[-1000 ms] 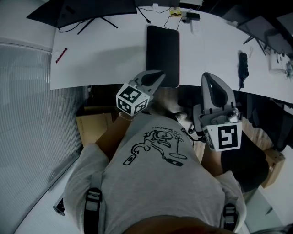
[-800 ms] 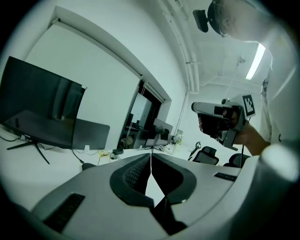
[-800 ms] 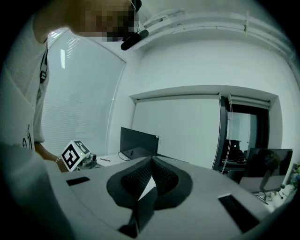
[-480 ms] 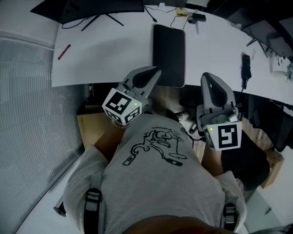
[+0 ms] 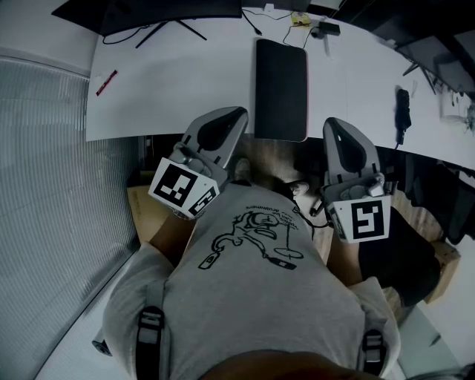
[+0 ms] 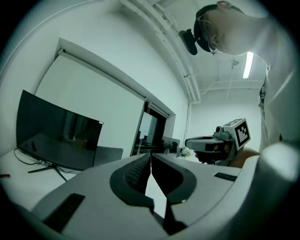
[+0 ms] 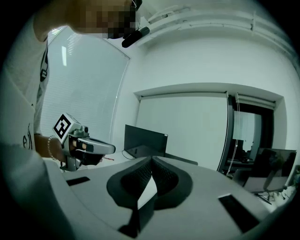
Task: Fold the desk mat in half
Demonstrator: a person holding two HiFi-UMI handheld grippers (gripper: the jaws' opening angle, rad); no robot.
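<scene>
The dark desk mat (image 5: 280,89) lies flat on the white desk (image 5: 178,89) as a narrow upright rectangle, its near end at the desk's front edge. Both grippers are held in the air short of the desk, close to the person's chest. My left gripper (image 5: 236,113) points up and to the right, its tip just left of the mat's near corner; its jaws are shut with nothing between them (image 6: 151,155). My right gripper (image 5: 335,122) is to the right of the mat's near end, also shut and empty (image 7: 151,159).
A dark monitor (image 5: 163,11) stands at the desk's back left, with cables and a small device (image 5: 315,26) behind the mat. A red pen (image 5: 106,82) lies at the far left, a black object (image 5: 403,111) at the right. A cardboard box (image 5: 145,211) sits under the desk.
My left gripper has drawn back and to the left, away from the mat's near corner. The right gripper has hardly moved. The mat lies as before.
</scene>
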